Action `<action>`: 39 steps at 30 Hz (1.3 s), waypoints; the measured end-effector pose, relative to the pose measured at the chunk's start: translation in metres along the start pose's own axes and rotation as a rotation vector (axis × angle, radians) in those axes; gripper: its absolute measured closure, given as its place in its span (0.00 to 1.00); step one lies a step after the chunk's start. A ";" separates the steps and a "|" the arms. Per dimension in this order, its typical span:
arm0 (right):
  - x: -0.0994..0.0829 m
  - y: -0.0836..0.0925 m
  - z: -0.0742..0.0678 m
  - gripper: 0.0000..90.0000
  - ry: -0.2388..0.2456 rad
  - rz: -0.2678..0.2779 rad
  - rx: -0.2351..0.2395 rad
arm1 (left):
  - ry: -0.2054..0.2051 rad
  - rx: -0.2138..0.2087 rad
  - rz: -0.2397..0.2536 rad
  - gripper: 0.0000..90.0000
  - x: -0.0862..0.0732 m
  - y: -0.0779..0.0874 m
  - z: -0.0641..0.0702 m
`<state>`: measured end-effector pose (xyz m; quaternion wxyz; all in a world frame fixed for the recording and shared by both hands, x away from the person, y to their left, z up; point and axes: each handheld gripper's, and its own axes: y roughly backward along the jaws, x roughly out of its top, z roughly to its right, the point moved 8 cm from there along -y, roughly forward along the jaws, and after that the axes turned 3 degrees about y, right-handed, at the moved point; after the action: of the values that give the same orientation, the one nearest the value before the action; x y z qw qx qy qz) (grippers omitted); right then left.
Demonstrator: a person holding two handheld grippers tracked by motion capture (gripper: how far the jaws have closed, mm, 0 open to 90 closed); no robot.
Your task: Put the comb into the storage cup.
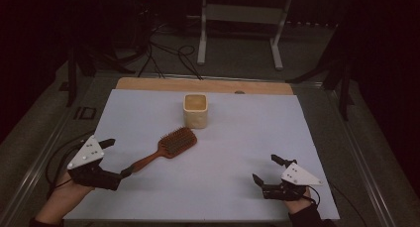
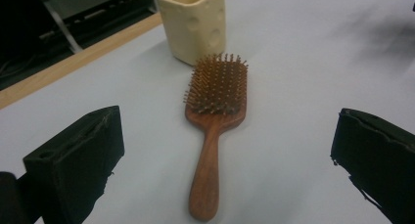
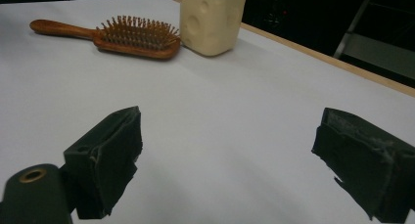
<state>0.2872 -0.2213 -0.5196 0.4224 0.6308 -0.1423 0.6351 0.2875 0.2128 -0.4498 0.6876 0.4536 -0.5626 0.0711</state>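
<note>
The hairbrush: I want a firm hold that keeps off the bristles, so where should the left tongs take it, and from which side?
Grip the hairbrush by its narrow wooden handle, near the free end. It lies flat, bristles up, and the handle points toward the open left tongs, between their jaws. Come in low along that line from the handle end, away from the cream cup, and close across the handle's width.

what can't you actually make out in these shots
- Inside of the cream cup: its walls hide the bottom in the high view; the top edge cuts its rim in the right gripper view.
- Hairbrush underside: it lies bristles up on the table.
- Small dark spot on the wooden edge: too small to identify.
</note>
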 end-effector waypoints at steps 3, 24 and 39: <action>0.000 0.000 0.000 0.11 -0.003 0.001 0.002 | -0.010 -0.011 -0.031 0.00 0.002 -0.004 0.001; 0.000 -0.001 -0.001 0.11 -0.007 -0.002 0.011 | -0.072 -0.069 -0.296 0.00 -0.004 -0.045 0.002; 0.000 -0.001 -0.002 0.11 -0.005 -0.001 0.020 | -0.098 -0.087 -0.416 0.00 -0.010 -0.082 -0.003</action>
<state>0.2864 -0.2191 -0.5207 0.4162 0.6365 -0.1368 0.6348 0.3356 0.1719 -0.5026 0.6780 0.5328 -0.4923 -0.1189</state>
